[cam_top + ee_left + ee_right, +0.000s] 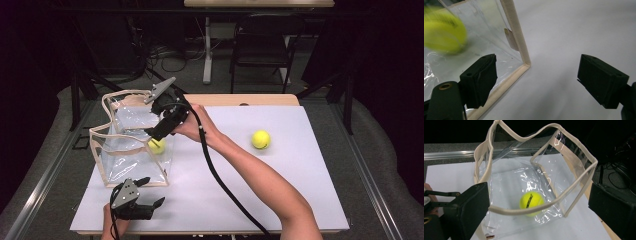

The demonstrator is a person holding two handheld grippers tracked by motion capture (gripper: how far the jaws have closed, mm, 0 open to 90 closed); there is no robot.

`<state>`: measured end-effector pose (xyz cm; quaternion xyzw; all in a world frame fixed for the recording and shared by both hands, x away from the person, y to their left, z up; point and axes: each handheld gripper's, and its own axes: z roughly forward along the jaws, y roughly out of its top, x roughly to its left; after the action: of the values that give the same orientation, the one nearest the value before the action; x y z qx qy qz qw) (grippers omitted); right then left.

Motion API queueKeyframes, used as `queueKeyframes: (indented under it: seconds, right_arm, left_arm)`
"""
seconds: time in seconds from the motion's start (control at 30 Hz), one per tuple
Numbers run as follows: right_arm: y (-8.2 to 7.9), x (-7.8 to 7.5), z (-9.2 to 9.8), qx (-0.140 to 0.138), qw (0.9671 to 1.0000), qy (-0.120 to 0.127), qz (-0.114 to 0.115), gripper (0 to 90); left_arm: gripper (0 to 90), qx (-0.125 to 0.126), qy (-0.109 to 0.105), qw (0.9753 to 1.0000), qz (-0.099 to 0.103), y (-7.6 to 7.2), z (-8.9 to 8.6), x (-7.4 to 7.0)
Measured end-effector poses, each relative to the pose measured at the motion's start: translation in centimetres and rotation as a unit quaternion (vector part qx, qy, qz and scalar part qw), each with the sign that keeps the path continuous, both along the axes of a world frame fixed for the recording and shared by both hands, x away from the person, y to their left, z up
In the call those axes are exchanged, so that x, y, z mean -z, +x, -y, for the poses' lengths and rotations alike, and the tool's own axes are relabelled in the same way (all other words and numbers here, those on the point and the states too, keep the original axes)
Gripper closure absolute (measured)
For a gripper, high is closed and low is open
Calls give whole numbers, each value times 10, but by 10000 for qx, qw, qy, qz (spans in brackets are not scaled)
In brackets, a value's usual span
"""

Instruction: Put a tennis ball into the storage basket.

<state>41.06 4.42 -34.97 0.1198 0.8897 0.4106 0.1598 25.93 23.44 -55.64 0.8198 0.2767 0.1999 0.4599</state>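
A clear plastic bag (131, 150) with beige trim stands open on the left of the white mat. One yellow tennis ball (157, 146) lies inside it, on its bottom. A second tennis ball (261, 139) rests on the mat to the right. My right gripper (159, 129) hovers over the bag's mouth, open and holding nothing; in its own view the right gripper (541, 207) looks down past the bag rim (574, 147) at the ball (532, 200). My left gripper (152, 191) is open near the bag's front corner (516, 37); the ball (444, 30) shows blurred through the wall.
The white mat (240, 195) covers a wooden table (250, 99). The right forearm crosses the mat from bottom right, with the gripper's black cable (215, 175) trailing beside it. A black chair (262, 40) and a table leg stand beyond the far edge.
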Motion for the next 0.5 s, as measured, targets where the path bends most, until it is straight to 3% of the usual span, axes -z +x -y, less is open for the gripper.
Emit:
queueKeyframes:
  seconds: [0.5]
  right_arm:
    - [-1,13,35,170,9998,38,-63,7]
  left_arm:
    - [160,9,5,10000,-14,0,1,0]
